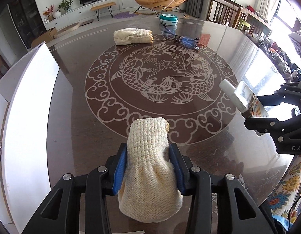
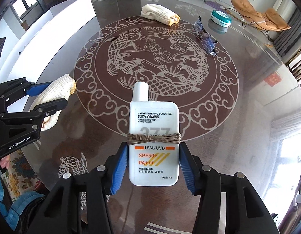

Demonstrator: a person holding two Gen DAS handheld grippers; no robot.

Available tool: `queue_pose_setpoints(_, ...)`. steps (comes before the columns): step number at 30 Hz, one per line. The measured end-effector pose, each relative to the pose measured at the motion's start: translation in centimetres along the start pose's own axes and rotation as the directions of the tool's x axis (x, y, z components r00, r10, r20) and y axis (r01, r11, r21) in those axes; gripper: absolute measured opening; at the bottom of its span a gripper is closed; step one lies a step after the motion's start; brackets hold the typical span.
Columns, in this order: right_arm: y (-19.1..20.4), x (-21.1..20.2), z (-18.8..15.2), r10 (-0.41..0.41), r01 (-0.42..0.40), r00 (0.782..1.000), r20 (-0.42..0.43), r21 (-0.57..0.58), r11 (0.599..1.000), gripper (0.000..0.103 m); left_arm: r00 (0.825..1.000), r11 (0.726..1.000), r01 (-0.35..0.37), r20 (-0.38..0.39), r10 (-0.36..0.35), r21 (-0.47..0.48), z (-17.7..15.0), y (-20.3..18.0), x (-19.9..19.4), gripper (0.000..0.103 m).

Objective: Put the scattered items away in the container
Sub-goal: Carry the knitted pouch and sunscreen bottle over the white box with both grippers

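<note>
My left gripper (image 1: 149, 152) is shut on a rolled cream knitted cloth (image 1: 148, 156) and holds it above the near side of the round table; it also shows in the right wrist view (image 2: 52, 99). My right gripper (image 2: 153, 152) is shut on a white sunscreen bottle (image 2: 153, 136) with twine wound round it, also seen in the left wrist view (image 1: 240, 97). The white box container (image 1: 29, 101) stands at the table's left edge. A second rolled cream cloth (image 1: 133, 36), blue-tinted glasses (image 1: 186, 41) and a teal-and-white round case (image 1: 168, 19) lie at the far side.
The dark glass table (image 1: 76, 136) bears a koi pattern in its middle. A floral chair cushion (image 1: 287, 185) sits at the near right edge. Wooden chairs (image 1: 224, 9) stand beyond the far right rim.
</note>
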State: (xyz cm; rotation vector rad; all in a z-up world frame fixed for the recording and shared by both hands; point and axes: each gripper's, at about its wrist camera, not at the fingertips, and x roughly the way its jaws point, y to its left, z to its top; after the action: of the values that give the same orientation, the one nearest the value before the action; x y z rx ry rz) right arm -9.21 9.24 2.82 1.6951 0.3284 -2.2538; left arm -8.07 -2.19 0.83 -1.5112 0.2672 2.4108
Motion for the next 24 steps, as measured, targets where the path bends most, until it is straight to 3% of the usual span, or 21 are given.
queue_pose_setpoints(6,2.2,-3.6,2.3,0.04,-0.038,0.998,0.048,-0.038,0.999,0.052,0.999,1.0,-0.006,0.046,0.007,-0.013,0.7,2.9,-4.3,0.043)
queue_pose_setpoints(12,7.4,-8.5,6.8,0.078,-0.063,0.987,0.138,-0.114,0.992,0.052,0.99,0.996,-0.047,0.128,0.057,-0.081,1.1,9.8,-11.2,0.043)
queue_pose_setpoints(17,13.8,-12.0,11.2,0.168,-0.131,0.964,0.204,-0.185,0.974,0.052,0.974,0.978,-0.118,0.173,0.148,-0.174,-0.6,17.5,-16.3,0.043)
queue_pose_setpoints(24,26.0,-12.4,15.6,0.352,-0.286,0.917,0.188,-0.304,0.909,0.052,0.96,0.918,-0.195,0.123,0.25,-0.344,-5.9,28.4,-18.2,0.043)
